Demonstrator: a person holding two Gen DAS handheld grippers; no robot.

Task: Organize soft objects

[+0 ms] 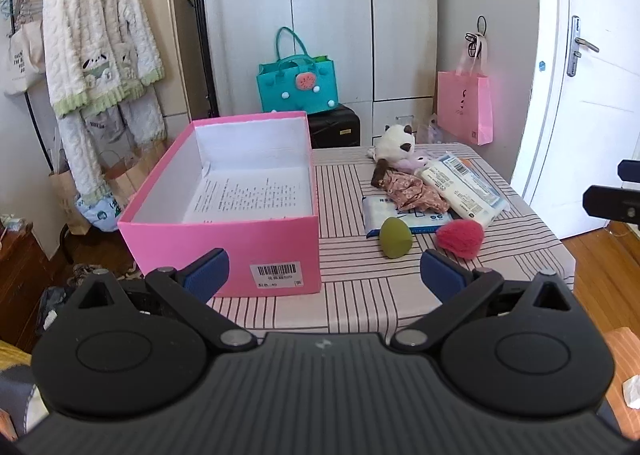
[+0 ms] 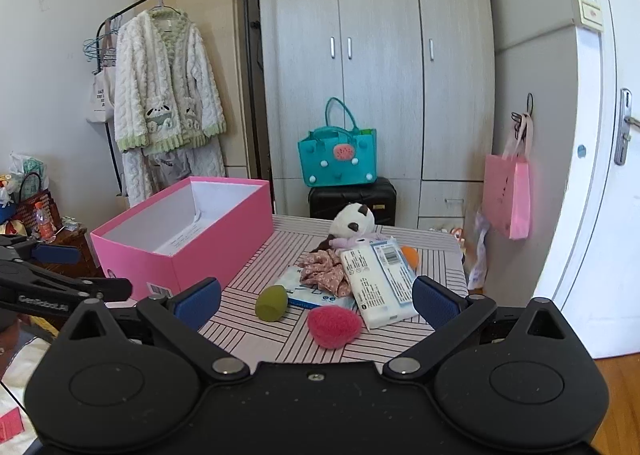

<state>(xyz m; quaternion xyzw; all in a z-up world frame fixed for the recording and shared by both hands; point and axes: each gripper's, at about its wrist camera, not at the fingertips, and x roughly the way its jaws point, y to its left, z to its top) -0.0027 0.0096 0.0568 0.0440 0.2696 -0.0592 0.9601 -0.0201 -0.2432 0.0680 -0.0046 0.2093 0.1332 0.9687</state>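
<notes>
Two grippers are in view, each with blue ribbed pads on black linkages. The left gripper point(image 1: 323, 270) hangs low before the pink box point(image 1: 224, 211), jaws spread wide and holding nothing. The right gripper point(image 2: 316, 301) hangs near the front edge of the surface point(image 2: 440, 267), jaws equally wide and also without a load.

Materials and shapes:
- One rigid pink cardboard box, rectangular, open-topped, white inside, with one printed sheet point(image 1: 252, 193) lying flat on its floor and a barcode label on the near wall.
- One smooth olive egg-shaped sponge point(image 1: 395, 237).
- One fuzzy red heart-shaped puff point(image 2: 334, 326).
- One crumpled floral fabric piece point(image 1: 416, 191).
- Two film-wrapped flat packs: a white one point(image 1: 464, 191) and a blue-and-white one point(image 1: 380, 215) partly under the fabric.
- One plush panda point(image 1: 396, 141) at the far side.

All soft items lie on the striped cloth covering the surface, to the right of the box; none is inside it.

View differences: only the right wrist view shows an orange rounded item point(image 2: 410, 255) behind the white pack. The left wrist view shows the box floor more fully.
</notes>
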